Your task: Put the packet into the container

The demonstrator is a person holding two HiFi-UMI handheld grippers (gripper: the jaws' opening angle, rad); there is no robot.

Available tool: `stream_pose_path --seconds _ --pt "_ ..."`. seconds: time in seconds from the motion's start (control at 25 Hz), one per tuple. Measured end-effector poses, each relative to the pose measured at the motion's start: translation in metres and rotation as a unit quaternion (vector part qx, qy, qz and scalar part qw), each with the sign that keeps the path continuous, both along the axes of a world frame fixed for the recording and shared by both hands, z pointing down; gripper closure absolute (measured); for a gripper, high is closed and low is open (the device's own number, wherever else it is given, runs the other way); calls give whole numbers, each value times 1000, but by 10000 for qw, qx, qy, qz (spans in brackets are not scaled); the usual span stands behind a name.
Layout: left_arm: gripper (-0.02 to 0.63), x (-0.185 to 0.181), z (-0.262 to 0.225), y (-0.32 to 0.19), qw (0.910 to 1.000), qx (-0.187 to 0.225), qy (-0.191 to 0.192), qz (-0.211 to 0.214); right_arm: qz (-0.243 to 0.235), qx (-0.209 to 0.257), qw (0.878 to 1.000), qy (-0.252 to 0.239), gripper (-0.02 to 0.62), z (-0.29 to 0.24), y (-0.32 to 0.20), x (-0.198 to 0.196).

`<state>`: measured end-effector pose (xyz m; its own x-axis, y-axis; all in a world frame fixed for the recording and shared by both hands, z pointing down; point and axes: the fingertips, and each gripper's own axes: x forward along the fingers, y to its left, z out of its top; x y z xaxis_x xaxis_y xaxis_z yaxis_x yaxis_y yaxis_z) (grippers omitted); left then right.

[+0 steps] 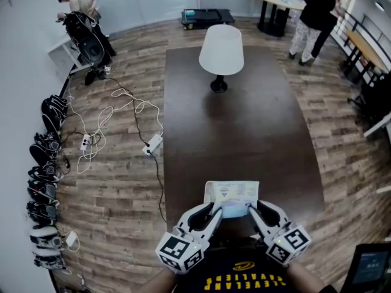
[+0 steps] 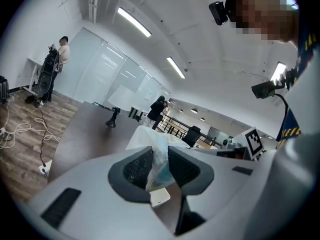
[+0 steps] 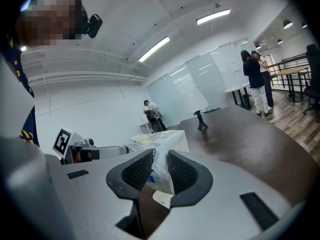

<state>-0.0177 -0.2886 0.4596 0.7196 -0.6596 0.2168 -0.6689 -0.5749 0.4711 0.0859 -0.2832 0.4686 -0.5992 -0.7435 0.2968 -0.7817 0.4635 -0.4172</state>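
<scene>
A white plastic packet [image 1: 231, 195] with printed text hangs over the near end of the dark brown table [image 1: 244, 133], held from both sides. My left gripper [image 1: 215, 212] is shut on its left lower edge. My right gripper [image 1: 250, 210] is shut on its right lower edge. In the left gripper view the crumpled packet [image 2: 156, 156] is pinched between the black ribbed pads of the left gripper [image 2: 160, 168]. In the right gripper view the packet [image 3: 161, 146] rises from the shut pads of the right gripper [image 3: 160, 170]. A white lampshade-shaped object [image 1: 221, 49] on a black foot stands at the table's far end.
White cables and a power strip [image 1: 153, 143] lie on the wood floor left of the table. Dark bags [image 1: 44, 176] line the left wall. A person [image 1: 82, 11] stands at the back left, two people [image 1: 314, 17] at the back right by a round table [image 1: 276, 0].
</scene>
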Motion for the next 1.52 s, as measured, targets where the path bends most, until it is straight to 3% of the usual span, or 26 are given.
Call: stream_pose_path --seconds 0.6,1.0,1.52 --pt "508 30 68 -9 9973 -521 -520 -50 -333 -552 9975 305 489 64 -11 26" --pt "508 31 110 -16 9932 -817 -831 -59 -418 -728 9952 510 489 102 -19 26" --pt "508 33 155 -14 9858 -1138 -1219 216 -431 -998 9903 866 489 147 -15 27"
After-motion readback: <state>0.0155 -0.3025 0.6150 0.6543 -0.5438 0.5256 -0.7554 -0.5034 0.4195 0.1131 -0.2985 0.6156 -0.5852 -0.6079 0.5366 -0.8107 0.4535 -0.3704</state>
